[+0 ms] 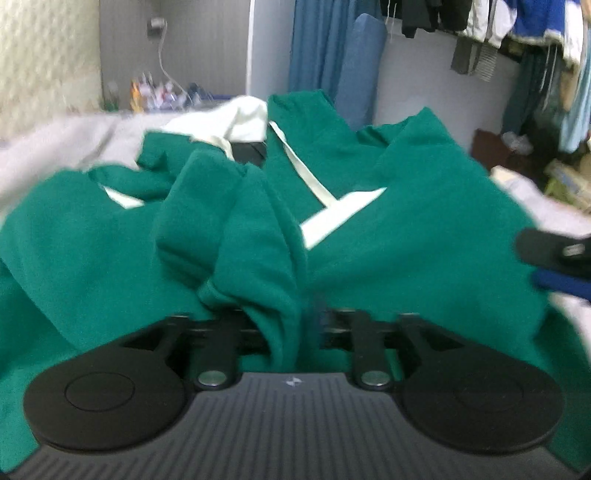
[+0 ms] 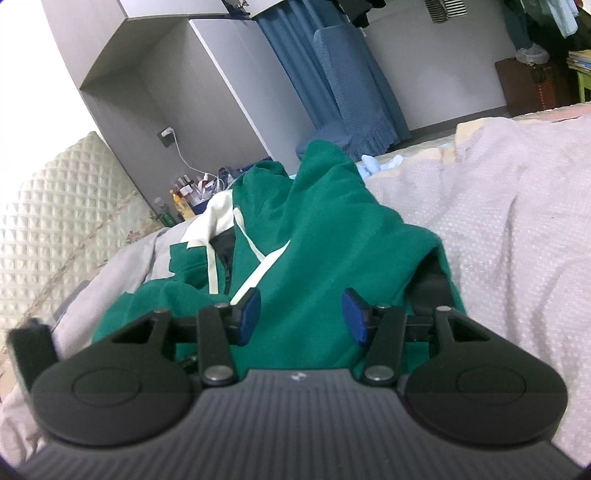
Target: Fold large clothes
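Note:
A green garment point(image 1: 406, 229) with white stripes point(image 1: 332, 218) lies crumpled on the bed. In the left wrist view a loose fold of it point(image 1: 258, 258) drapes over my left gripper point(image 1: 284, 317) and hides both fingertips. The black links stand spread apart, so the jaws are wide with cloth lying between them. In the right wrist view the same garment point(image 2: 314, 229) stretches away from my right gripper point(image 2: 301, 314). Its blue pads point(image 2: 251, 314) stand apart just over the green cloth and grip nothing. That gripper also shows at the right edge of the left wrist view point(image 1: 554, 266).
The bed carries a pale textured blanket point(image 2: 498, 221) and has a quilted cream headboard point(image 2: 55, 206). Beyond it are a bedside surface with bottles point(image 2: 184, 199), a blue-covered chair point(image 2: 351, 92) and hanging clothes point(image 1: 517, 29).

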A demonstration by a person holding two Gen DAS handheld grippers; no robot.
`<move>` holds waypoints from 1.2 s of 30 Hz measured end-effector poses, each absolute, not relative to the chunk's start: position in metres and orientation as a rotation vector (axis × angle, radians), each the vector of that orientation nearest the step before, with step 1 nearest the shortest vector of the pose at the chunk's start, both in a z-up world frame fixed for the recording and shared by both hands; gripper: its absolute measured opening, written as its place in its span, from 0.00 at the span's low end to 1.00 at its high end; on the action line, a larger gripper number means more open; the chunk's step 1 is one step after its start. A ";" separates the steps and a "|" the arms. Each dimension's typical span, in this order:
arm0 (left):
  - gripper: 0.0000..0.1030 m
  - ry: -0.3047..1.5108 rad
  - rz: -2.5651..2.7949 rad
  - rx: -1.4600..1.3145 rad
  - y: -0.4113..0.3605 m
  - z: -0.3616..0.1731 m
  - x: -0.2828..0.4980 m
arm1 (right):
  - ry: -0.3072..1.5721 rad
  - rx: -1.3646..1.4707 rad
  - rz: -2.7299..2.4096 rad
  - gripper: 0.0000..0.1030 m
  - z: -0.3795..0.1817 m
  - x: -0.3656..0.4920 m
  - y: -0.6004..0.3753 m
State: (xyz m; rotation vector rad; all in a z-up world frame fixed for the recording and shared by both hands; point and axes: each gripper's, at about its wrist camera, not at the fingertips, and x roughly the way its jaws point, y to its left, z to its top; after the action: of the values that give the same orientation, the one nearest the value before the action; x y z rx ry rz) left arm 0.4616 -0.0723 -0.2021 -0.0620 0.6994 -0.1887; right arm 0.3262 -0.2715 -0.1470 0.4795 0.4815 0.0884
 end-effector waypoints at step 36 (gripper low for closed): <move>0.76 0.629 -0.031 -0.244 0.105 -0.189 0.335 | 0.587 -0.093 0.303 0.55 -0.175 0.359 -0.101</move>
State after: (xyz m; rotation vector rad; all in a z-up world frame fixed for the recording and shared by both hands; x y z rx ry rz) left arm 0.3346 0.1051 -0.1885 -0.2441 0.6287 -0.0307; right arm 0.3589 -0.1006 -0.1749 -0.0927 0.5865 0.3026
